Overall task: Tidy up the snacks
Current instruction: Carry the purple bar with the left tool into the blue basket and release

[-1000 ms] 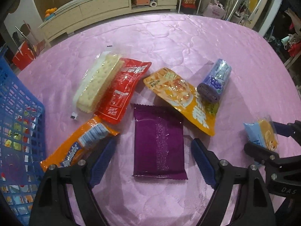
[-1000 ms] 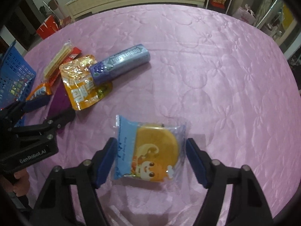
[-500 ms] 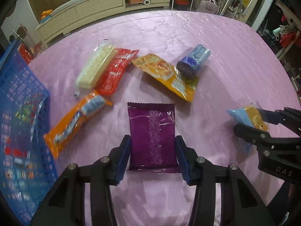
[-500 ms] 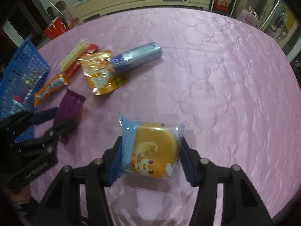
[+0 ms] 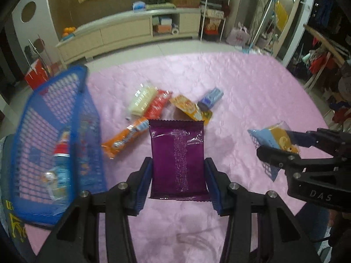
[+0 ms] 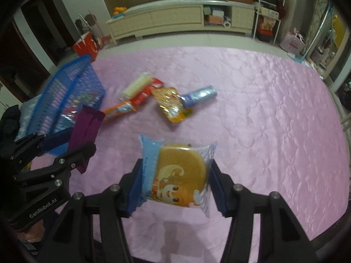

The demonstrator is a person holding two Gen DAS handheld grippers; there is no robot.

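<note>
Far left of the left hand-held gripper (image 5: 178, 182) sits the blue basket (image 5: 54, 144), a bit blurry, with a few packets already inside it. It's on the pink tabletop (image 5: 252, 92), just beside that gripper's left finger.

The left hand-held gripper itself is clamped on the purple packet (image 5: 178, 157): both blue pads press the packet's long edges, and the packet sticks out ahead of the fingers, held clear above the cloth, seam side up.

Just ahead and left of it, down on the tabletop, lies the orange packet (image 5: 125, 138). Beyond that, the pale wafer pack (image 5: 141, 102) and the red packet (image 5: 156, 107) lie side by side and touching. Straight ahead of the purple packet is the yellow pouch (image 5: 188, 109), with the blue tube (image 5: 210, 98) resting against its far right corner.

Further right, the right hand-held gripper (image 6: 175, 175) is squeezed onto the cake packet (image 6: 175, 175), a clear-and-blue wrapper with a round golden cake and a cartoon face. Pads press on its left and right sides, and it's also up off the cloth. From the left camera you see that gripper (image 5: 283, 146) side-on, well to the right of the purple packet, with the cake packet (image 5: 272, 140) poking out from between its fingers.

The rest of the tabletop to the right of that gripper is plain pink quilted cloth.
</note>
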